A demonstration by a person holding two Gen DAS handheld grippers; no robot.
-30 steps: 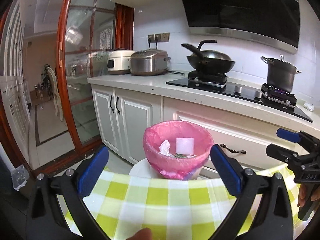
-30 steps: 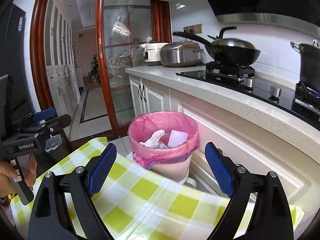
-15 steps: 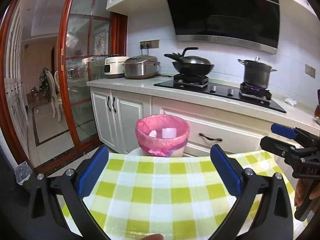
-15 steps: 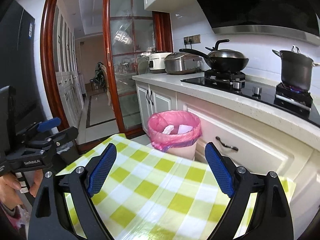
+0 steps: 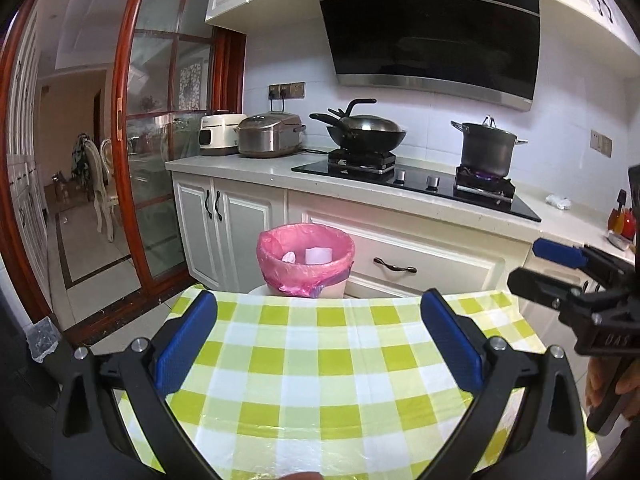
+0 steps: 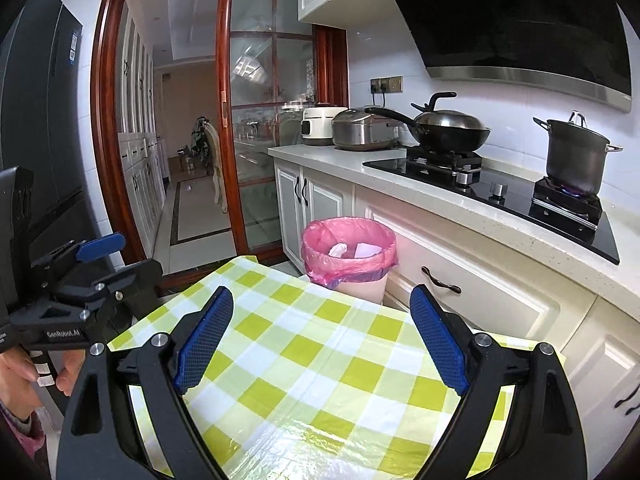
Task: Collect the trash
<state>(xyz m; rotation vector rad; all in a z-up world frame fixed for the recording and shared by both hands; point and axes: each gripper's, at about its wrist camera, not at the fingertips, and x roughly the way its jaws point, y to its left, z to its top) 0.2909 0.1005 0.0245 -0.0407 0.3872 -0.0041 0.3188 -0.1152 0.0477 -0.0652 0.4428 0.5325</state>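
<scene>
Both grippers, left gripper (image 5: 318,340) and right gripper (image 6: 322,336), gape wide and empty over the checked tablecloth (image 5: 320,380), the pink-lined trash bin (image 5: 306,258) at frame centre just beyond the table's far edge, roughly equally near both.

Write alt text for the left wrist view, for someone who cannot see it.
The left gripper, jaws open and empty, hangs over a table with a green and white checked cloth. Past the table's far edge stands a bin with a pink liner holding white scraps, before white kitchen cabinets. The right gripper shows at the right edge.
</scene>
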